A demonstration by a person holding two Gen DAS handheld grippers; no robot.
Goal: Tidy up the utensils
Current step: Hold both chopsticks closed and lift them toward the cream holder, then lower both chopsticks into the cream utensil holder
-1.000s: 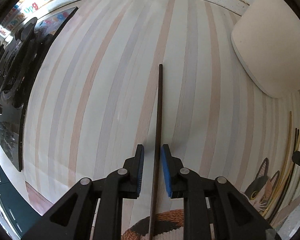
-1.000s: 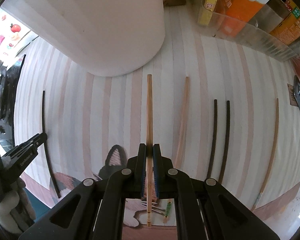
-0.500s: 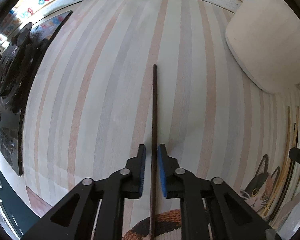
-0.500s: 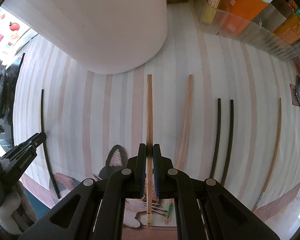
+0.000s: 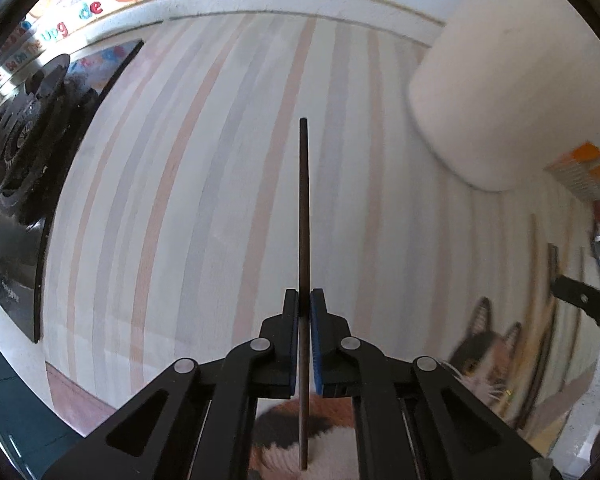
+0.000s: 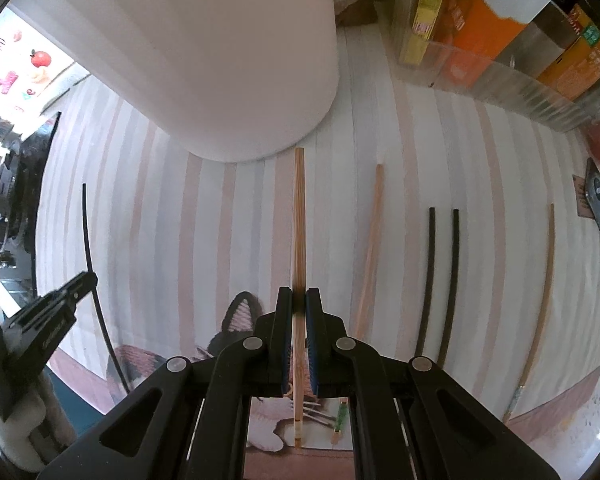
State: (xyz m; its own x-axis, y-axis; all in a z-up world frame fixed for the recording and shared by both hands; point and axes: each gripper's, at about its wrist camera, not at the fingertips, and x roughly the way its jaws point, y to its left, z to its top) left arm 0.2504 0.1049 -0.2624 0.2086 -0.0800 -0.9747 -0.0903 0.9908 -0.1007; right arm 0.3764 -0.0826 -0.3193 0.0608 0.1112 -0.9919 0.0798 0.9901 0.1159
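While both pairs of tongs point down at a striped placemat point(image 6: 236, 208) on the worktop, the left tongs point(image 5: 304, 300) have just finished closing and are clenched on a dark chopstick point(image 5: 303, 208), which runs toward 12 o'clock from between the blue pads. From the right wrist camera, the right tongs point(image 6: 299, 300) grip a light bamboo chopstick point(image 6: 299, 216), its far tip close to the base of a large white container point(image 6: 220, 60) at 12 o'clock. Four more chopsticks lie on the mat toward 3 o'clock: a pale wooden one point(image 6: 370, 248) just beside the held stick, a dark pair point(image 6: 440, 276) side by side, and another light one point(image 6: 540, 292) near the mat's edge. At 9 o'clock the left tongs point(image 6: 76, 284) show with their dark stick. A clear bin of packaged goods point(image 6: 500, 40) sits at 2 o'clock.
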